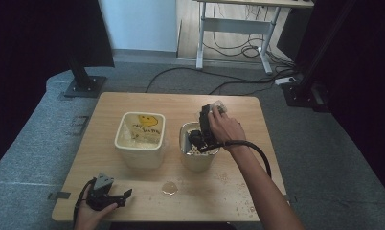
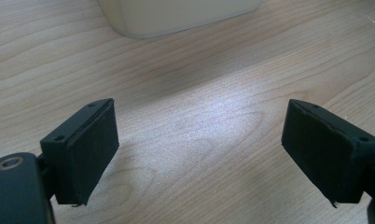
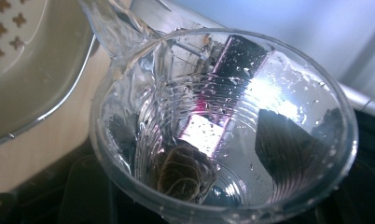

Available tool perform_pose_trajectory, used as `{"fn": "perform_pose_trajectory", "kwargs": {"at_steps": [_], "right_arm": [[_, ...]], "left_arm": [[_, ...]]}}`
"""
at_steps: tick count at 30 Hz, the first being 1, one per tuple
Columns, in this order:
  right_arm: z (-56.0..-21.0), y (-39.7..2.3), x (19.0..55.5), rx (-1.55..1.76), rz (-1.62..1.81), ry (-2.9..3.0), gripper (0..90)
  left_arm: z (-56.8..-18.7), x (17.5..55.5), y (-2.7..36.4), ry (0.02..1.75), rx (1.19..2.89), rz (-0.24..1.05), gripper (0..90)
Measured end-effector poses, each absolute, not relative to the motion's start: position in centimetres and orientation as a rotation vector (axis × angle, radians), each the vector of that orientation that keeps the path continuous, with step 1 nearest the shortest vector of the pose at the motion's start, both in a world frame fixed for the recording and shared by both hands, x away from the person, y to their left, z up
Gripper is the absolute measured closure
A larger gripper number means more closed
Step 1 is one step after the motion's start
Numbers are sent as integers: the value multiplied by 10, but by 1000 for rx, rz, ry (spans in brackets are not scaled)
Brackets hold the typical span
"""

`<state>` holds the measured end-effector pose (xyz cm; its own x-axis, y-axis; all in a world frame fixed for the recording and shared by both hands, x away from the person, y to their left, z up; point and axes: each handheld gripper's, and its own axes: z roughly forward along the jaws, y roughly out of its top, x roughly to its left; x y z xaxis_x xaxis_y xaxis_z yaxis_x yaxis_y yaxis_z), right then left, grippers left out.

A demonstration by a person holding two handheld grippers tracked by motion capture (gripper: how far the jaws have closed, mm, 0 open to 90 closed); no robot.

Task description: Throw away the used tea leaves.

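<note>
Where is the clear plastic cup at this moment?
In the high view, the clear plastic cup is at the table's right, held by the right gripper above the round container.

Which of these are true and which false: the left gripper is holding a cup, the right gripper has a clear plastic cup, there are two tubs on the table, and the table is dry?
1. The left gripper holds a cup. False: its fingers are spread over bare table.
2. The right gripper grips a clear plastic cup. True.
3. Two tubs stand on the table. True: a square tub and a round tub.
4. The table is dry. False: a small puddle lies near the front.
</note>
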<state>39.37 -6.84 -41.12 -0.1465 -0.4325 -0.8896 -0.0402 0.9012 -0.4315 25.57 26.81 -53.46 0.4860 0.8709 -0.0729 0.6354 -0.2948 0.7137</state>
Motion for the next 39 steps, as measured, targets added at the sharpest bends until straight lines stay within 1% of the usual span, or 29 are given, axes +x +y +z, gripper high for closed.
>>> {"fn": "perform_pose_trajectory", "kwargs": {"at_steps": [7,12,19,23,27,29,33,35,36,37,38,39], "right_arm": [[-424,-64,392,-615,-565,1484,388],[-430,-62,391,-716,-641,1391,389],[-434,-56,387,-734,-617,1368,386],[-421,-55,389,-474,-406,1571,376],[-401,-55,386,-90,37,1835,376],[-394,-58,386,49,216,1915,375],[-384,-71,391,378,556,2012,372],[-378,-82,395,571,771,2037,372],[-374,-91,397,702,939,2043,374],[-373,-96,398,781,1036,2046,374],[-373,-96,398,781,1036,2046,374],[-373,-106,401,881,1172,2054,374]], "left_arm": [[-534,256,269,1240,2036,433,105],[-534,256,270,1247,2029,434,105],[-534,256,270,1245,2032,436,105],[-534,255,271,1248,2028,435,105],[-534,256,272,1253,2027,434,105],[-534,255,272,1253,2030,434,105],[-534,255,273,1255,2028,439,105],[-535,256,273,1259,2026,435,105],[-536,256,272,1259,2027,435,106],[-536,256,272,1257,2031,434,106],[-536,256,272,1257,2031,434,105],[-536,256,272,1256,2031,434,105]]}}
